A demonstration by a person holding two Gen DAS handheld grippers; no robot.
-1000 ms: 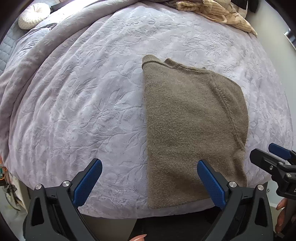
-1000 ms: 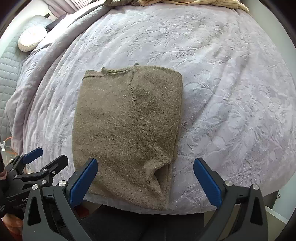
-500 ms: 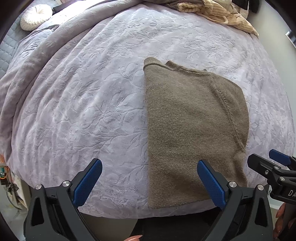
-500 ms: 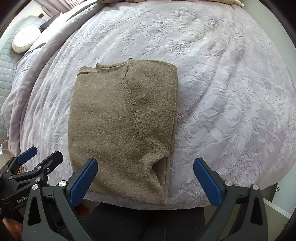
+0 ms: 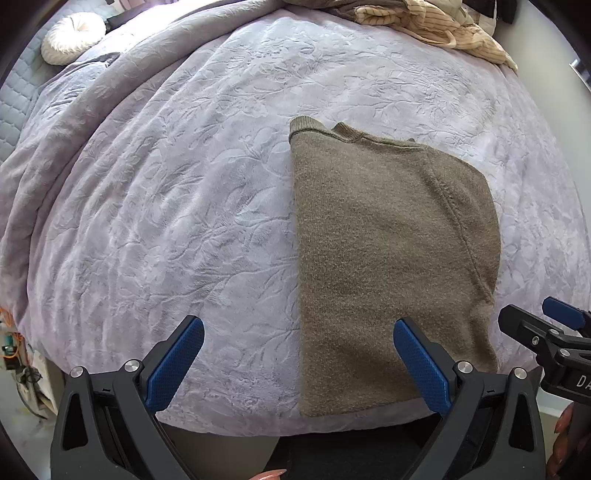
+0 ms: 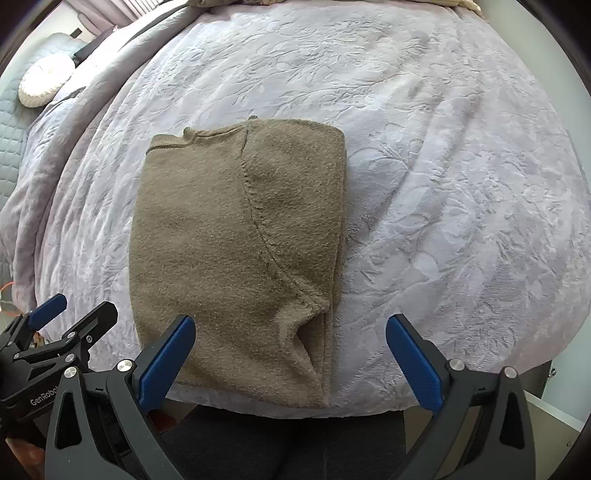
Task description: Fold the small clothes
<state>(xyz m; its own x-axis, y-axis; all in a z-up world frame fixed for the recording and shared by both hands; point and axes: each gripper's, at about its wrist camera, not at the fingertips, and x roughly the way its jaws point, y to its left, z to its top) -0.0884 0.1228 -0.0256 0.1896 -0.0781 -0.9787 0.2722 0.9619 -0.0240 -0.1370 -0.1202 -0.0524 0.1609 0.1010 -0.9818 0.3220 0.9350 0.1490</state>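
Note:
An olive-brown knit sweater (image 5: 388,251) lies folded lengthwise on the lilac bedspread, its near hem at the bed's front edge; the right wrist view shows the same sweater (image 6: 229,251) with a sleeve seam curving across it. My left gripper (image 5: 295,362) hovers open over the sweater's left edge near the hem, holding nothing. Open too, my right gripper (image 6: 290,354) hangs above the sweater's near right corner, both blue pads apart. Each gripper shows at the edge of the other's view.
The lilac embossed bedspread (image 5: 166,203) covers the bed. A heap of striped cream clothes (image 5: 443,26) lies at the far right edge. A round white cushion (image 5: 72,37) sits far left. The bed's front edge drops to a person's dark-clothed legs (image 6: 288,443).
Both grippers have drawn slightly back and lower toward the bed's front edge. The sweater has not moved.

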